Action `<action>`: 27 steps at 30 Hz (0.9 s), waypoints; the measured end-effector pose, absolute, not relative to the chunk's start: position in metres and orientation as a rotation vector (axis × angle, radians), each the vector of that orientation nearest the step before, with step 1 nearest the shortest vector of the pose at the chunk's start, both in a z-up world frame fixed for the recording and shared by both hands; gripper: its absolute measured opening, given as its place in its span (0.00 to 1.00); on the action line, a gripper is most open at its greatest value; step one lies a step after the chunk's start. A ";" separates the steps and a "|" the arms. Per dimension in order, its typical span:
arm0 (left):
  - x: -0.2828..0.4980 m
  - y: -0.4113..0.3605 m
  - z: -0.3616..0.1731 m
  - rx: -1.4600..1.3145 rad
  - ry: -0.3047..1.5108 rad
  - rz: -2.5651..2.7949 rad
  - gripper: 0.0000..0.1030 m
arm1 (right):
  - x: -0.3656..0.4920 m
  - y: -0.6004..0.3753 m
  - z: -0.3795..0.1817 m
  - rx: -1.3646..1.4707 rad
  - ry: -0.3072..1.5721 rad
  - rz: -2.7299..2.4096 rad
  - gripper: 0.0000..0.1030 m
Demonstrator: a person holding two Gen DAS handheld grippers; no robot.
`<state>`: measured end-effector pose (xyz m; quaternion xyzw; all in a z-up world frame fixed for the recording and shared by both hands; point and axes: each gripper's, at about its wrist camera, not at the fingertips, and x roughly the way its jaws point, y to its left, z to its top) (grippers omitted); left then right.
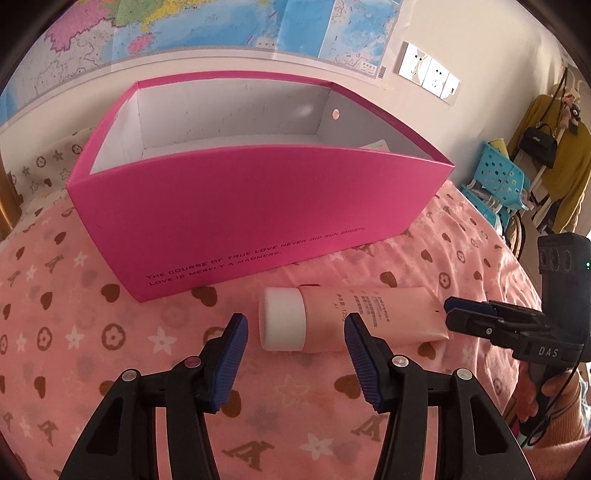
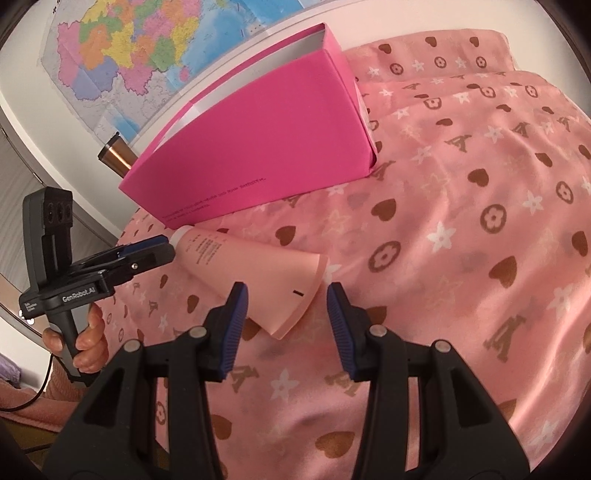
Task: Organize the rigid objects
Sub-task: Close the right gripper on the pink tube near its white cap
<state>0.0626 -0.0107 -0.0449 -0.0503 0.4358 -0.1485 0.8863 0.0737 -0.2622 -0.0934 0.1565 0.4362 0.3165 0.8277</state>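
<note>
A pink tube (image 1: 369, 314) with a white cap (image 1: 282, 319) lies on its side on the pink patterned cloth, just in front of an open pink box (image 1: 255, 214). My left gripper (image 1: 295, 345) is open, its blue pads on either side of the cap end, not touching. My right gripper (image 2: 284, 314) is open at the tube's flat crimped end (image 2: 291, 295). The right gripper also shows in the left wrist view (image 1: 452, 312), at the tube's tail. The left gripper also shows in the right wrist view (image 2: 162, 249), by the cap end. The box also shows in the right wrist view (image 2: 258, 147).
A pale object (image 1: 375, 144) lies inside the box at its right end. A brown tumbler (image 2: 114, 157) stands behind the box. A blue plastic basket (image 1: 498, 177) and hanging bags (image 1: 539, 144) are off to the right. A map (image 1: 221, 26) covers the wall behind.
</note>
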 end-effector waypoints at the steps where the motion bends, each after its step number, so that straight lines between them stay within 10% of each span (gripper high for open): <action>1: 0.063 -0.011 -0.045 -0.106 0.908 -0.311 0.54 | 0.074 -0.261 -0.094 0.331 0.928 0.677 0.45; 27: 0.063 -0.024 -0.048 -0.081 0.917 -0.317 0.53 | 0.078 -0.252 -0.092 0.304 0.916 0.676 0.49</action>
